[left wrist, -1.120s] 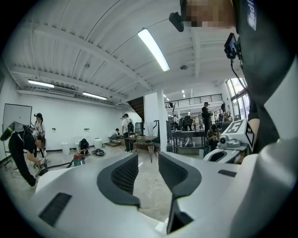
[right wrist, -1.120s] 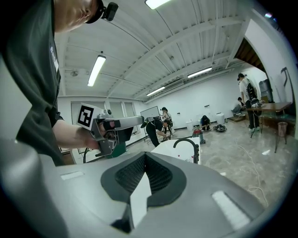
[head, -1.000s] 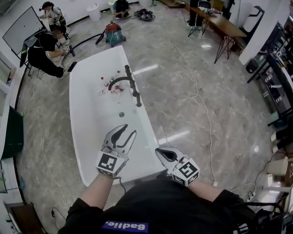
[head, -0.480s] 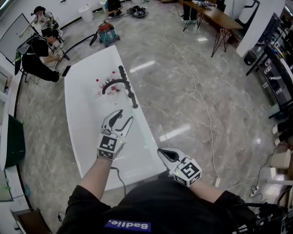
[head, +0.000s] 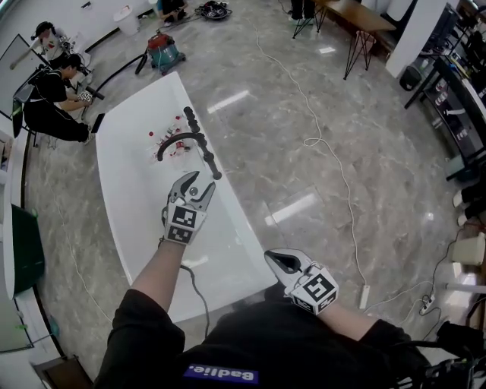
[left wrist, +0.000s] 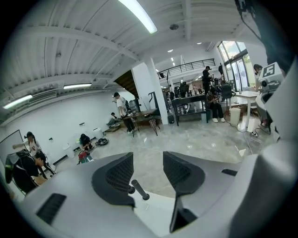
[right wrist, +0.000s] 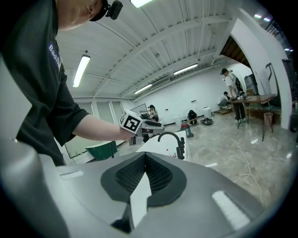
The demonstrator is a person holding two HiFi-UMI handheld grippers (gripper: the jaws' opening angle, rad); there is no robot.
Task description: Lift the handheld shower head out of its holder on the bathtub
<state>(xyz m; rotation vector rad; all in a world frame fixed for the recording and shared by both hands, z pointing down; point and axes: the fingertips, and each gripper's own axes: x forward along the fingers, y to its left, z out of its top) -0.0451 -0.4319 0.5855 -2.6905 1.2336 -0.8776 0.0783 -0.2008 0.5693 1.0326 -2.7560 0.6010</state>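
Note:
A black handheld shower head (head: pixel 210 162) lies along the right rim of the white bathtub (head: pixel 228 243), next to the black arched faucet (head: pixel 176 140). My left gripper (head: pixel 201 181) hovers just short of the shower head's near end. It is open and its jaws have just been opening, with nothing between them. In the left gripper view the black shower head (left wrist: pixel 139 190) shows low between the open left gripper (left wrist: pixel 148 159) pads. My right gripper (head: pixel 272 258) hangs shut by my body near the tub's corner. The right gripper view shows the shut right gripper (right wrist: pixel 145 162) and the faucet (right wrist: pixel 173 141).
Small bottles (head: pixel 162 141) lie inside the tub by the faucet. A vacuum cleaner (head: pixel 161 47) and crouching people (head: pixel 52 93) are beyond the tub's far end. A white cable (head: pixel 334 176) runs across the marble floor to a power strip (head: pixel 363 296). Tables (head: pixel 363 17) stand at the far right.
My left gripper has reached forward along the tub toward the shower head, and its jaws stand wider. The right gripper has shifted only a little.

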